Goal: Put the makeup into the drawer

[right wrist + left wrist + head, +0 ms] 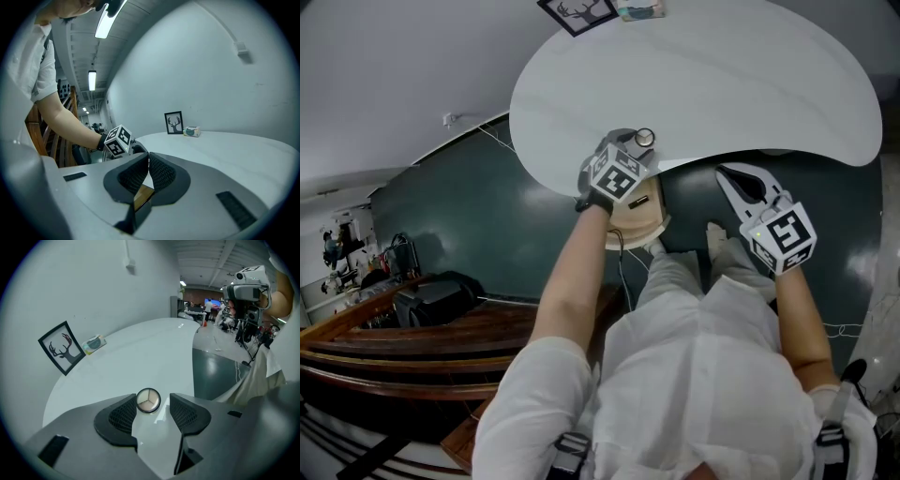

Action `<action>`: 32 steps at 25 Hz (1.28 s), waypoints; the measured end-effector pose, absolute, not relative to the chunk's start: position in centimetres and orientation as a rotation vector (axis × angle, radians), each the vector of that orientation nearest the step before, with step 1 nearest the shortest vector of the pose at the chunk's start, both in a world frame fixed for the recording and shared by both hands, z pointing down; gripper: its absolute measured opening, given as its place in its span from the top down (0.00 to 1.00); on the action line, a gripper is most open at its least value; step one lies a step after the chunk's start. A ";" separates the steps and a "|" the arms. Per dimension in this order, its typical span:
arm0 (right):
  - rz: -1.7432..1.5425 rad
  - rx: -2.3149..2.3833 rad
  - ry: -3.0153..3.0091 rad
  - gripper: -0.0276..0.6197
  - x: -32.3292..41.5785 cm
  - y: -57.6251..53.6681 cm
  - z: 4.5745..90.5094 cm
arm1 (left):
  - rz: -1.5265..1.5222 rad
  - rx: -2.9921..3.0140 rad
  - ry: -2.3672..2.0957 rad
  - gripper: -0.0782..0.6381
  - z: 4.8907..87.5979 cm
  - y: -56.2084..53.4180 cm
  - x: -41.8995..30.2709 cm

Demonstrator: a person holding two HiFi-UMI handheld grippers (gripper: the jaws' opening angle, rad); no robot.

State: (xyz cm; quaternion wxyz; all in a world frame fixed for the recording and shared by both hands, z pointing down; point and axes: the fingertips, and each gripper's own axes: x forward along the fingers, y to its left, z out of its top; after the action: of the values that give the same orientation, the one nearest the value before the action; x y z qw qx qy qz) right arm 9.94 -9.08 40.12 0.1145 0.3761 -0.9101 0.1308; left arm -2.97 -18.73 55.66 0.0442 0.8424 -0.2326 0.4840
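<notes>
Left claw (pixel 153 408), released, flanks the round makeup compact (pixel 148 400) on the bench (pixel 140 357); best centre it before clenching. Right claw (pixel 148 161): clenched, empty.

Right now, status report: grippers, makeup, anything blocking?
Left gripper open. Right gripper shut, empty. Makeup compact on table at left jaw tips, ungripped. Nothing blocks it.
</notes>
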 end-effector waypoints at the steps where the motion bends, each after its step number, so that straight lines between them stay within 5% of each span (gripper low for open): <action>1: 0.391 1.112 -2.668 0.94 10.2 -9.1 40.2 | 1.486 2.565 -0.704 0.57 56.0 -18.8 -2.9; 32: 0.418 1.146 -2.631 0.94 11.8 -8.9 40.9 | 1.621 2.509 -0.546 0.57 59.3 -20.3 -2.0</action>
State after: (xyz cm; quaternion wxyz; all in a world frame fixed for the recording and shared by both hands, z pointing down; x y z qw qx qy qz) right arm 11.82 -8.86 40.94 0.1208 0.3922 -0.9006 0.1431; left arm -1.99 -20.29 59.33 0.0526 0.8251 -0.1795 0.5331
